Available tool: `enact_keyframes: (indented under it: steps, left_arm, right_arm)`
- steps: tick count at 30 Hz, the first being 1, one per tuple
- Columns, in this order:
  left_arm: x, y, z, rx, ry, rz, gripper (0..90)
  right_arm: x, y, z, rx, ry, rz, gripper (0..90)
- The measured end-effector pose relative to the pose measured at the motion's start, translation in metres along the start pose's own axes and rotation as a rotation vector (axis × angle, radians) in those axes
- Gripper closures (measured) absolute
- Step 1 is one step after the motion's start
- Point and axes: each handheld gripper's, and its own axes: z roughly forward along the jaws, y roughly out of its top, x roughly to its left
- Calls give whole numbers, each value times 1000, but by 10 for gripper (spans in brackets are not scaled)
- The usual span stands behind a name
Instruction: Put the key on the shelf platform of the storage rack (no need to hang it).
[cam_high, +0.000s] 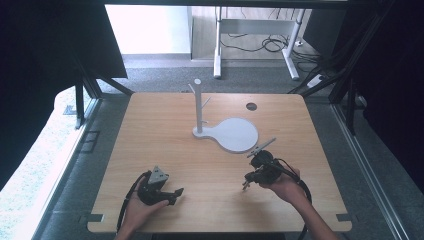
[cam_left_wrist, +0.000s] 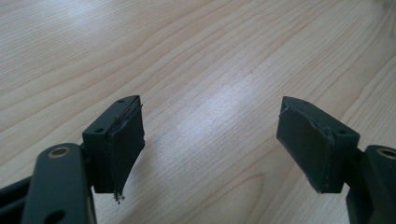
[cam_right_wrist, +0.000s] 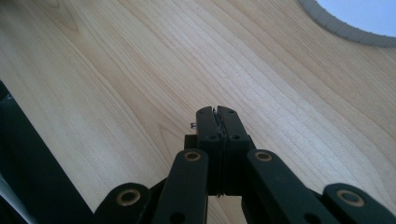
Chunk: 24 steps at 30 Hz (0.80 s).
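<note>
The left gripper (cam_high: 172, 194) is resting near the table's (cam_high: 165, 130) front-left corner, jaws apart with nothing between them. The right gripper (cam_high: 245, 184) is hovering near the front-right edge, jaws pressed together, empty, just in front of the white stand (cam_high: 235, 134) at mid-table.

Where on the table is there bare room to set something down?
Bare wood runs between the left gripper and right gripper, along the table's left side, and at the far right beyond the round hole. The middle is crowded: the white stand and its round base.
</note>
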Motion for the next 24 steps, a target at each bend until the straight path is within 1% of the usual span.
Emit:
enact_keyframes:
  steps: [4, 13, 24]
  left_arm:
    - [0, 0, 0, -2, 0, -1, 234]
    - [0, 0, 1, 3, -2, 2, 234]
    - [0, -1, 2, 5, -1, -1, 234]
  right_arm:
    - [-3, 1, -3, -2, -6, 5, 897]
    - [-6, 7, -10, -15, -21, -9, 897]
    - [-13, 18, -16, -18, -39, -11, 897]
